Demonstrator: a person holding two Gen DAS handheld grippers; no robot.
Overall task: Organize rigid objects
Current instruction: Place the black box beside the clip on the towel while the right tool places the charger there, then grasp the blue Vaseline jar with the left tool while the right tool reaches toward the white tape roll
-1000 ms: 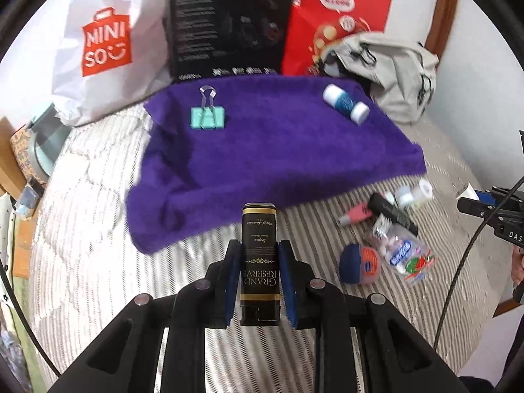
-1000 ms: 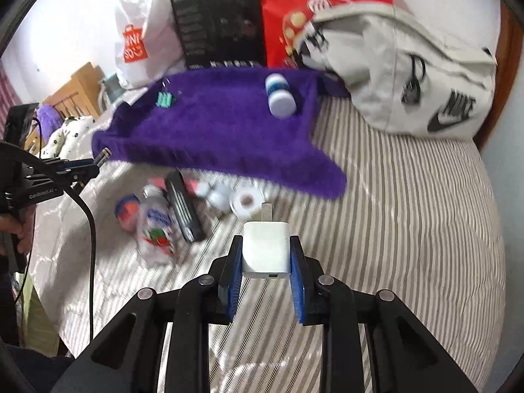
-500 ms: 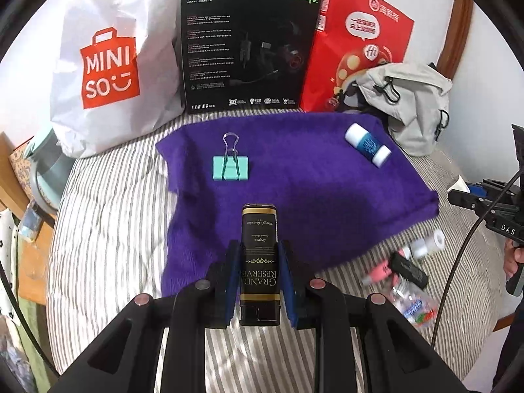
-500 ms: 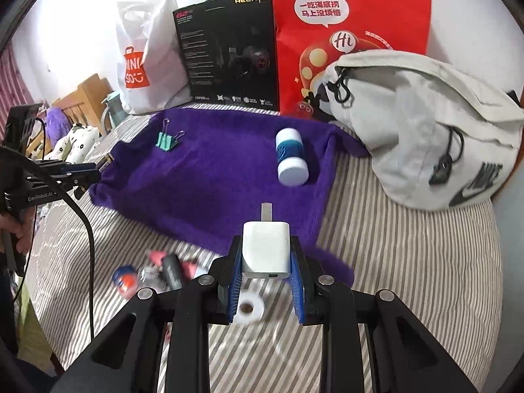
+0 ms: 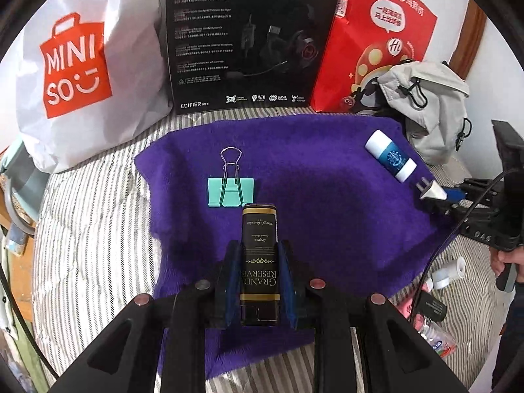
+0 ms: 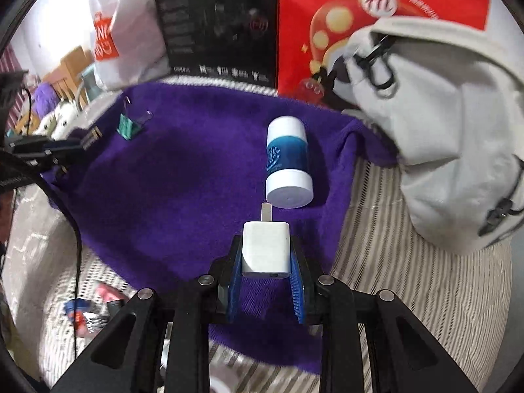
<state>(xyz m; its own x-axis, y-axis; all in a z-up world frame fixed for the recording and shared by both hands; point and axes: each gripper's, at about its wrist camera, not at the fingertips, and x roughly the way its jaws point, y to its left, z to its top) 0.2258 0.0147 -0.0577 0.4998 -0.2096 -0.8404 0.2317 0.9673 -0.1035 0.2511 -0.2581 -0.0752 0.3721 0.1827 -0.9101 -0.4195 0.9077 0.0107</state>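
Left wrist view: left gripper (image 5: 259,278) fingers clamped on black tin (image 5: 259,255), long axis pointing ahead, over the purple towel (image 5: 327,196) near edge, binder clip (image 5: 231,190) just beyond.

Right wrist view: right gripper (image 6: 266,281) fingers clamped on white charger (image 6: 266,249), prongs forward; blue-white bottle (image 6: 287,163) directly ahead near the towel's right edge.
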